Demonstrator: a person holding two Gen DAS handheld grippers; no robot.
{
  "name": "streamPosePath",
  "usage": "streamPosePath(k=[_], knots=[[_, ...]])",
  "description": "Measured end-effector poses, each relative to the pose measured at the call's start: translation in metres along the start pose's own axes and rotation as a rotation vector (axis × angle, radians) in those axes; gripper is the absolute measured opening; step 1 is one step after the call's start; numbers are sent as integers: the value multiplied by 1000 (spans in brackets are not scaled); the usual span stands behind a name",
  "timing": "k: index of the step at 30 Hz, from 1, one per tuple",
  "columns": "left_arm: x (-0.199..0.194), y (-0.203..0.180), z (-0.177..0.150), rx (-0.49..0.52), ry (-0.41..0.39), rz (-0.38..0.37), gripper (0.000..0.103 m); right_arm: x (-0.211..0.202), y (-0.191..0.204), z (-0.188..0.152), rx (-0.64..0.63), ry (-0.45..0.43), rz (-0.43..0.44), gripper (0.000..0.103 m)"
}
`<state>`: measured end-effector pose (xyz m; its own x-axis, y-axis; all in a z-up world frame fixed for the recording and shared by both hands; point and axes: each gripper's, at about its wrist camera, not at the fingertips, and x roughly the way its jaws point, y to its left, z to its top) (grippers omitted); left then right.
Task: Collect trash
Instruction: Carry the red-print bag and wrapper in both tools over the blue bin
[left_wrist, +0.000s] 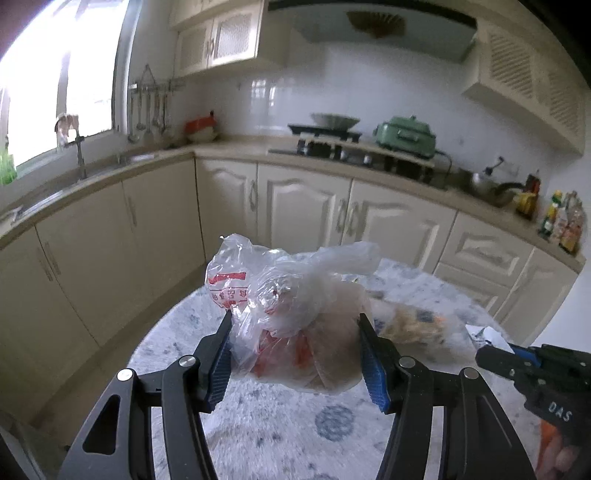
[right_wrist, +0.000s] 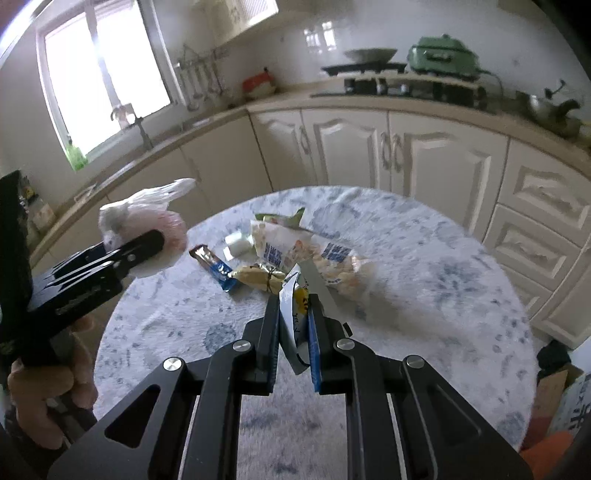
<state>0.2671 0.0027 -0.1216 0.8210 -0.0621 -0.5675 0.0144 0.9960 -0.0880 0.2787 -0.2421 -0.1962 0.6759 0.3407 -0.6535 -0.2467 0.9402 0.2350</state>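
Observation:
My left gripper (left_wrist: 295, 325) is shut on a clear plastic bag (left_wrist: 291, 314) with red print, stuffed with trash, and holds it above the round table (left_wrist: 258, 424). The bag (right_wrist: 147, 225) and left gripper (right_wrist: 147, 240) also show at the left of the right wrist view. My right gripper (right_wrist: 293, 301) is shut on a crumpled white, blue and yellow wrapper (right_wrist: 293, 314) above the table (right_wrist: 424, 295). On the table lie a blue wrapper (right_wrist: 214, 267), a yellow tied packet (right_wrist: 258, 278), a large snack bag (right_wrist: 306, 254) and a small white piece (right_wrist: 236, 242).
Cream kitchen cabinets (right_wrist: 351, 147) curve behind the table, with a sink and tap (left_wrist: 79, 155) under the window at left. A stove with a pan (left_wrist: 328, 129), a green appliance (left_wrist: 404, 136) and bottles (left_wrist: 561, 221) stand on the counter.

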Motion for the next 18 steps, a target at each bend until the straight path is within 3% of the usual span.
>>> streamPosePath(k=[9,18], knots=[[-70,-50,-19,66,-96,-88,55,-70,-22,-8,44,-107,-53,13],[-100,-120,-37,162,-151,-237,56,-138,-72,-24,129,-205,-143,13]])
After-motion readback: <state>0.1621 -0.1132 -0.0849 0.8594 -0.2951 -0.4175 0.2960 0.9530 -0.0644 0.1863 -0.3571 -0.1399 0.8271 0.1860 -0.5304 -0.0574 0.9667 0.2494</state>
